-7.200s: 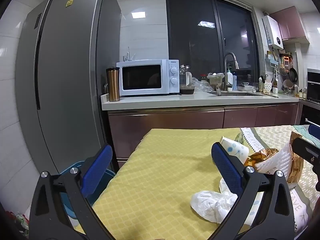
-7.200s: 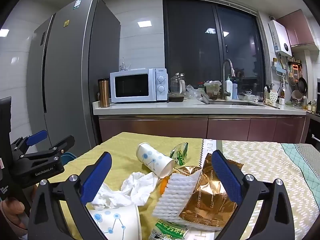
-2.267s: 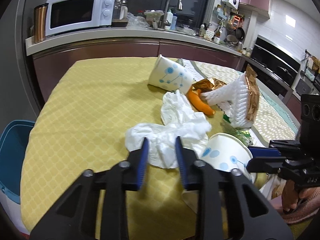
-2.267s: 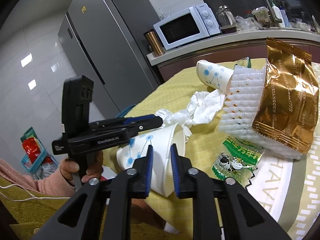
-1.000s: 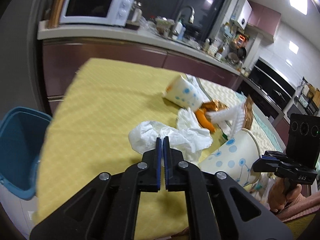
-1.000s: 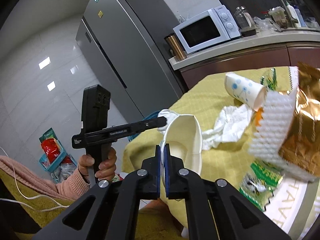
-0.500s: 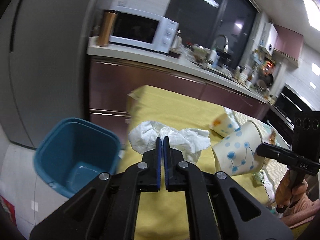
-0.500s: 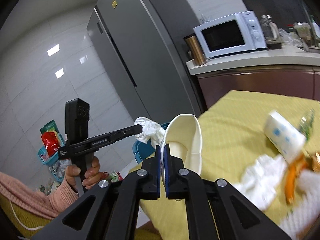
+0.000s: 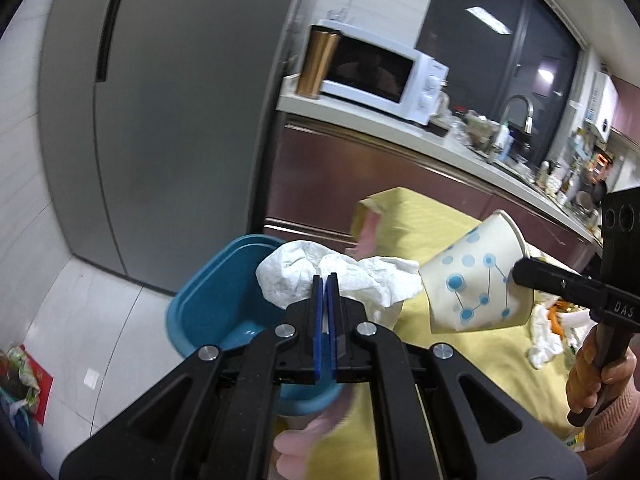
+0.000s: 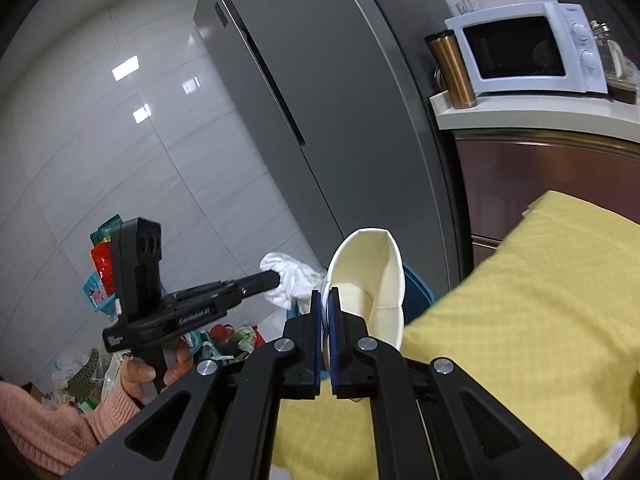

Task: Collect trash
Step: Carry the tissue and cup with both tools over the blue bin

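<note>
Left gripper (image 9: pixel 325 280) is pinching a tissue (image 9: pixel 340 280) over the bin (image 9: pixel 208 312); right gripper (image 10: pixel 325 296) is clamping the cup (image 9: pixel 476 276) rim — either could be dropping short onto the floor.

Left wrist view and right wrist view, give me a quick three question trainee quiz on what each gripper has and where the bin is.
1. True or false: the left gripper is shut on the crumpled tissue.
2. The right gripper pinches the paper cup by its: A base, B rim wall, C nothing held.
3. Fill in: in the left wrist view the tissue hangs above the ____ bin.

Key: 1 true. 2 B. 3 blue.
</note>
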`<state>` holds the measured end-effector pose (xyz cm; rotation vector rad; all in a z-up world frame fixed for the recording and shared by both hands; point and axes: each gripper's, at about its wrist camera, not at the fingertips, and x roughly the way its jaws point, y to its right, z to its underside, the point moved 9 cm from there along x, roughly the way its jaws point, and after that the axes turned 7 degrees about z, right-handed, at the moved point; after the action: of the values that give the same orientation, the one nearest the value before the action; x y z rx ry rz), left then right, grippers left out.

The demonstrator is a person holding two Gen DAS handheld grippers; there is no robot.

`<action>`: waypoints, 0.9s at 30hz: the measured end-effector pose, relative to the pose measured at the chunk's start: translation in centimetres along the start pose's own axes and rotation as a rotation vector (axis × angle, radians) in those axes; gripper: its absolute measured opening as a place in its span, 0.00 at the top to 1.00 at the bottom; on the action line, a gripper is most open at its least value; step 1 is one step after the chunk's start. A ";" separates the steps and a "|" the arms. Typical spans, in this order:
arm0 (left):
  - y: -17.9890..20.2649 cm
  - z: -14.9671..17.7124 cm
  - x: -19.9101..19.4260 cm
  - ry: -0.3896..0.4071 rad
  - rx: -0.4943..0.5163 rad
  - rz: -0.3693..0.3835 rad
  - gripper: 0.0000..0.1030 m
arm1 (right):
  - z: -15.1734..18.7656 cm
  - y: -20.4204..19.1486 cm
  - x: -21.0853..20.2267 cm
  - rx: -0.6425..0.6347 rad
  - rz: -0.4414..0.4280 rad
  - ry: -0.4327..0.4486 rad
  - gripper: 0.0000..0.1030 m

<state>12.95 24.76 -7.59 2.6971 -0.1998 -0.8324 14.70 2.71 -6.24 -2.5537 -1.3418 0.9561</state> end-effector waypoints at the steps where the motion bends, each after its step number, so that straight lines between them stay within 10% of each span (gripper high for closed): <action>1: -0.7 0.0 0.2 -0.004 -0.008 -0.010 0.97 | -0.1 -0.1 0.6 0.004 -0.004 -0.009 0.98; 27: -6.1 4.9 8.9 -0.172 -0.053 -0.156 0.97 | 1.8 2.3 13.7 0.061 0.131 -0.296 0.97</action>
<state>17.69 27.29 -18.14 2.6170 -0.0042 -1.1007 21.00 11.57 -15.14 -2.5558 -1.1955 1.4227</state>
